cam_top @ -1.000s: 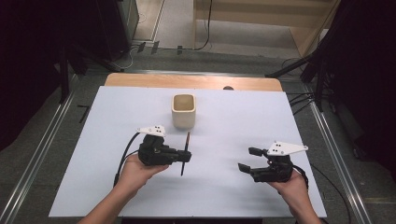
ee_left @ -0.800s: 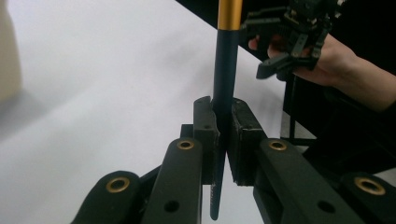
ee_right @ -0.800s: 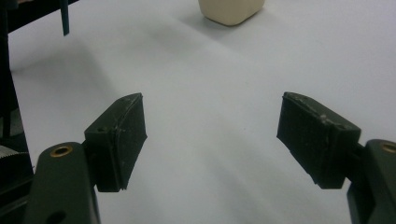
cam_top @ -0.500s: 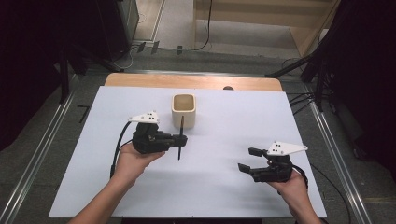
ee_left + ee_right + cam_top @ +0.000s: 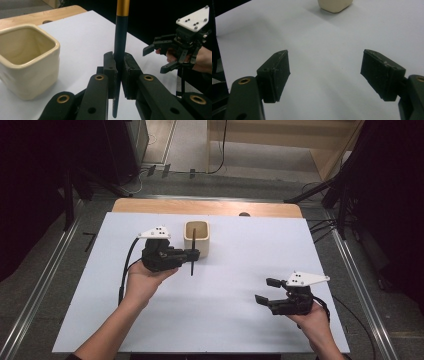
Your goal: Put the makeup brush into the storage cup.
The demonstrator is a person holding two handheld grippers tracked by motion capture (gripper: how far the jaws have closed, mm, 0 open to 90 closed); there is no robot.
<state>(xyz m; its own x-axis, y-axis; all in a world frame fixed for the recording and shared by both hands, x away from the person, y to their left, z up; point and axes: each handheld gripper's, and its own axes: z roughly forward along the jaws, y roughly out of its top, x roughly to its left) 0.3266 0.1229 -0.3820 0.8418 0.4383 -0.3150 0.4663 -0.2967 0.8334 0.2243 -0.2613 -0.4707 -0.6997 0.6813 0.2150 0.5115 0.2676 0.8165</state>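
Left hand-held gripper clamped on pen, upright, just right of cup. Its own view shows the pen's gold band. Right hand-held gripper jaws apart, nothing between, over bench.

— What sort of place is this?

— A lab or recording room, not a home. Beyond the fingers of the right gripper lies a plain white table with a wooden edge.

— And past that?

— Bare grey floor, metal rails, loose cables, black curtains and dark stands.
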